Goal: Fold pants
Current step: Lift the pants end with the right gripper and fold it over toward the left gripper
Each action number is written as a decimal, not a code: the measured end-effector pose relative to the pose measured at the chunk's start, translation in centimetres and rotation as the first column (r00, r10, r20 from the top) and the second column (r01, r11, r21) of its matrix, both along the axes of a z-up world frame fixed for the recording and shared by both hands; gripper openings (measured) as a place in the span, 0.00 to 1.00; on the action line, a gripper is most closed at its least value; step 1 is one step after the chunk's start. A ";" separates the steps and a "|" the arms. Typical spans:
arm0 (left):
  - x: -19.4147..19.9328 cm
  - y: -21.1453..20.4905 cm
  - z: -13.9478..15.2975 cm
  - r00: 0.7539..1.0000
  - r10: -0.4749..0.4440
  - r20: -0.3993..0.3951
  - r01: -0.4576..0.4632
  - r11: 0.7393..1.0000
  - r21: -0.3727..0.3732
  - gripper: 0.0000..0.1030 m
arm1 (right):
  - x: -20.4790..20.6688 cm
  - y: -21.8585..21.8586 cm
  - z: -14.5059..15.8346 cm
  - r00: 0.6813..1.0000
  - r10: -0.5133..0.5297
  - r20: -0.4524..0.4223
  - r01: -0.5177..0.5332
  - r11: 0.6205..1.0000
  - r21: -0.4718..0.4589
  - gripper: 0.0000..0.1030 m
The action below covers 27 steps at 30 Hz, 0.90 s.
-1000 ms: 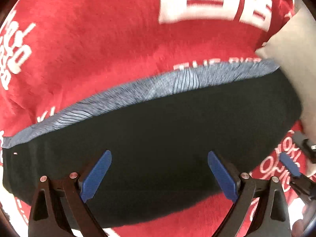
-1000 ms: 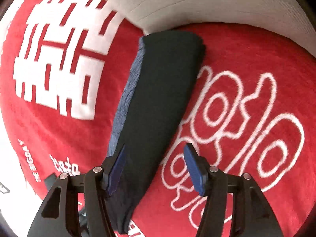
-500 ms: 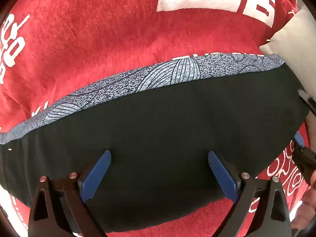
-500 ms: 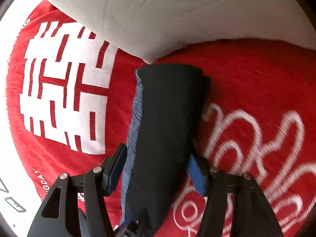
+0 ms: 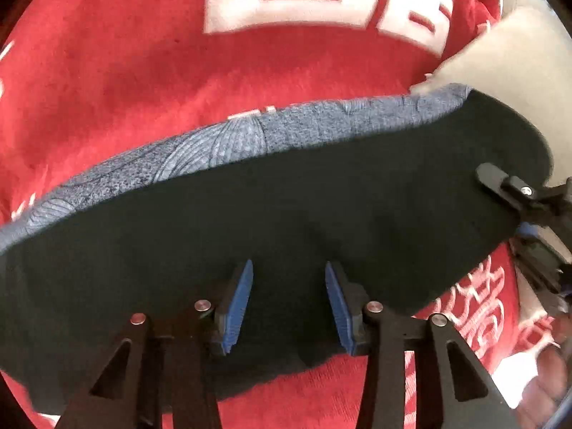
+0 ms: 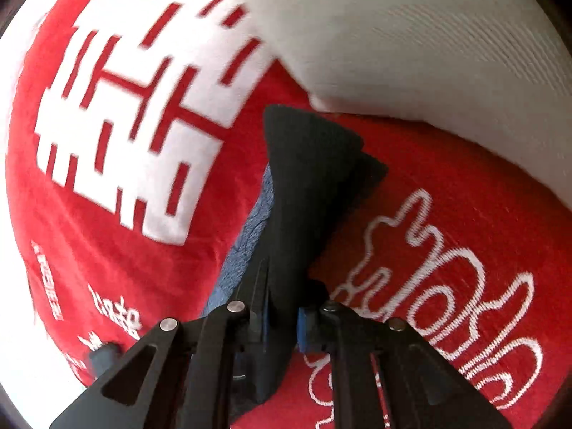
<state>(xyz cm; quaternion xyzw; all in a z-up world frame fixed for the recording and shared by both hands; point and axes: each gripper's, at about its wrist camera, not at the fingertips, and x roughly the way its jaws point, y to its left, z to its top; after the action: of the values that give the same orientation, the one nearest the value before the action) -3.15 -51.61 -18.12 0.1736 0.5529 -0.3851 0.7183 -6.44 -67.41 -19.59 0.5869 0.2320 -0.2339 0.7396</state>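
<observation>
The pants (image 5: 286, 207) are black with a blue patterned band along the far edge, folded into a long strip on a red blanket (image 5: 143, 71). My left gripper (image 5: 287, 300) sits over the strip's near edge with its jaws half closed and black cloth between the blue pads (image 5: 237, 300). My right gripper (image 6: 280, 316) is shut on the strip's end, and the pants (image 6: 304, 186) rise from it in a lifted black fold. The right gripper also shows in the left wrist view (image 5: 518, 207) at the strip's right end.
The red blanket (image 6: 125, 125) carries large white characters and outlined lettering. A white pillow (image 6: 429, 43) lies just beyond the pants' end and also shows in the left wrist view (image 5: 500, 68). A hand (image 5: 547, 382) shows at the lower right.
My right gripper moved onto the strip's end and closed on it, lifting the cloth. My left gripper's jaws narrowed from wide open to half closed over the pants.
</observation>
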 end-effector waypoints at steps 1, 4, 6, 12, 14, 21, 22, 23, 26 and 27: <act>-0.4 0.3 0.0 1.000 -0.002 0.021 0.002 1.000 -0.022 0.44 | 0.4 0.4 0.7 1.000 0.016 -0.015 -0.017 0.999 -0.041 0.11; -0.6 1.3 -0.1 1.000 0.022 -0.001 -0.022 0.997 -0.074 0.44 | 1.7 1.6 3.1 0.994 0.087 -0.064 -0.096 0.983 -0.159 0.11; -0.6 1.7 -0.2 1.000 0.014 -0.005 -0.015 0.995 -0.095 0.44 | 2.7 2.6 4.5 0.987 0.129 -0.099 -0.149 0.962 -0.229 0.11; 1.6 4.0 0.3 0.996 -0.009 -0.088 -0.002 0.992 -0.126 0.44 | 6.5 7.3 8.9 0.931 0.270 -0.248 -0.355 0.831 -0.429 0.11; 2.5 4.4 1.0 0.992 0.008 -0.123 -0.019 0.996 -0.087 0.44 | 7.5 8.8 9.9 0.911 0.285 -0.298 -0.400 0.787 -0.470 0.11; 8.3 13.1 4.2 0.993 0.116 -0.021 -0.116 0.993 -0.017 0.71 | 11.8 15.7 11.5 0.827 0.285 -0.485 -0.545 0.619 -0.566 0.11; 9.2 14.3 4.3 0.992 0.129 -0.008 -0.129 0.992 -0.008 0.71 | 12.9 17.3 11.4 0.804 0.283 -0.523 -0.578 0.580 -0.575 0.11; 9.9 15.2 4.3 0.991 0.137 0.000 -0.137 0.991 0.006 0.72 | 13.7 18.4 11.2 0.786 0.281 -0.550 -0.602 0.551 -0.578 0.11; 12.6 18.6 3.5 0.983 0.185 0.001 -0.185 0.982 0.048 0.72 | 16.5 22.5 9.6 0.710 0.266 -0.652 -0.691 0.443 -0.571 0.11; 13.2 19.2 3.3 0.980 0.198 -0.003 -0.198 0.979 0.057 0.72 | 17.7 24.2 8.5 0.673 0.257 -0.693 -0.727 0.402 -0.557 0.11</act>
<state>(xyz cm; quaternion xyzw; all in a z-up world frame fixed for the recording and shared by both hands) 10.05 -32.42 -14.86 0.1365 0.5811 -0.2965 0.7455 11.24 -43.16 -11.08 0.0008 0.4531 -0.2148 0.8652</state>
